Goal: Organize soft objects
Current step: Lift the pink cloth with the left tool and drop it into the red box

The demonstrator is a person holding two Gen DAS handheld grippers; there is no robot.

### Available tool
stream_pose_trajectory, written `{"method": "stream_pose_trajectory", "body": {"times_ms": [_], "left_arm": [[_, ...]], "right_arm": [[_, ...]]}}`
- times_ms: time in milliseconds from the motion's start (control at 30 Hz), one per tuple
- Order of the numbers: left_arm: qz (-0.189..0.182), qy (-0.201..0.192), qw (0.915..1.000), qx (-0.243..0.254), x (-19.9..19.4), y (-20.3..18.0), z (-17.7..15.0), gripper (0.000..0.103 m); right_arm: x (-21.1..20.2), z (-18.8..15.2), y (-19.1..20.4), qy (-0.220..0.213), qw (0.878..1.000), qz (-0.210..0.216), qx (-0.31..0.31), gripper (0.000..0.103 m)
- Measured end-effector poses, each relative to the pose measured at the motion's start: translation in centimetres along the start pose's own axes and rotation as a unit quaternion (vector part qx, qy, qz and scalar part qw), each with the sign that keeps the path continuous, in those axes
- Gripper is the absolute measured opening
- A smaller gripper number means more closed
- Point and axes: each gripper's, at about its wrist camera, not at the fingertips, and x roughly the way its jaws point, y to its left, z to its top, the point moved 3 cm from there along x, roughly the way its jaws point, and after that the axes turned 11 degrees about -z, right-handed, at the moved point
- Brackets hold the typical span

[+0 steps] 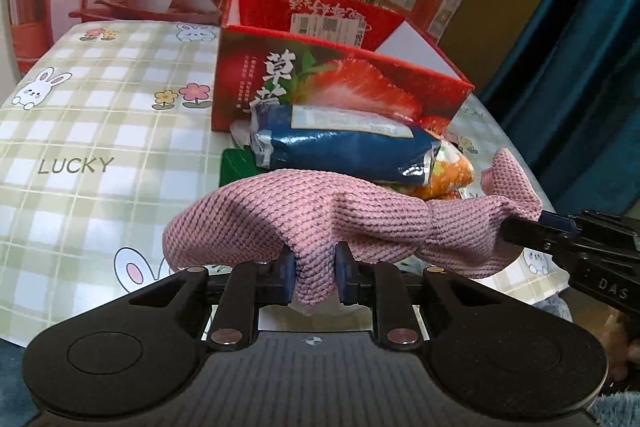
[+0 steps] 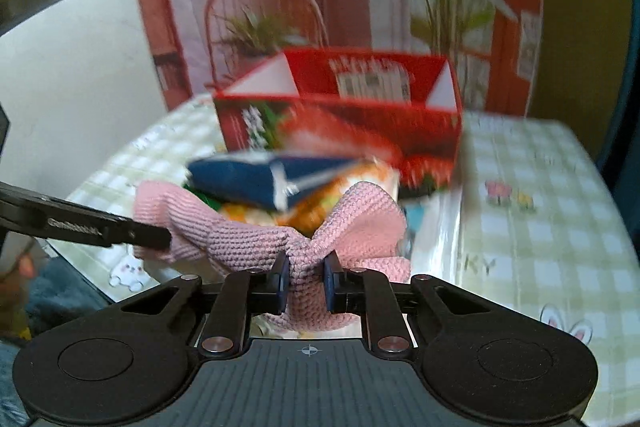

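In the left wrist view the left gripper [image 1: 314,277] sits at the lower centre of the frame, its two blue pads closed on a fold of the pink knitted cloth [image 1: 304,223], which bulges up and over the fingers and spreads toward both sides. At the right edge of that view the right gripper [image 1: 520,225] comes in from the side and pinches the far end of the same cloth, where the fabric bunches into a knot-like gather with a flap standing up above it. The right wrist view shows the match: the right gripper [image 2: 305,279] at lower centre is clamped on a gathered fold of the pink knitted cloth [image 2: 240,239], and the left gripper [image 2: 162,238] reaches in from the left edge, gripping the cloth's other end. The cloth hangs stretched between the two tools, lifted off the checked tablecloth [image 1: 100,115] printed with rabbits and flowers. Just behind it, in mid-frame, lies a blue foil packet [image 1: 348,143] resting on top of an orange-patterned packet [image 1: 452,175], with a green object [image 1: 236,163] showing at their left. Behind these stands an open red strawberry box [image 1: 320,75] with a label on its inner wall. The right wrist view is motion-blurred.
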Motion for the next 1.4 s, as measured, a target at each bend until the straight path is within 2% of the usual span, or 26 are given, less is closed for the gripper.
{"method": "stream_pose_trajectory", "body": {"times_ms": [333,600,800,1000,1233,1400], "left_arm": [[0.006,-0.021,0.9996,-0.019,-0.1,0.9,0.3,0.021],[0.009,-0.076,0.997,0.015,-2.3,-0.2,1.8,0.021],[0.006,-0.112,0.9919,0.06,-3.9,-1.6,4.4,0.021],[0.003,-0.136,0.9872,0.084,-4.1,-2.6,8.7,0.022],[0.004,-0.121,0.9879,0.097,-0.5,-3.3,15.1,0.021],[0.002,-0.084,0.9927,0.086,3.7,-2.9,18.1,0.021]], "right_arm": [[-0.5,0.7,0.9,-0.018,1.0,0.007,-0.011,0.016],[-1.4,2.2,0.8,-0.052,0.998,0.005,-0.02,0.016],[-1.9,4.5,0.2,-0.08,0.996,0.002,-0.029,0.016],[-1.2,7.9,-0.7,-0.106,0.994,-0.003,-0.038,0.016],[2.2,12.6,-1.9,-0.128,0.989,-0.026,-0.065,0.016],[6.6,15.3,-2.9,-0.12,0.989,-0.039,-0.074,0.016]]}}
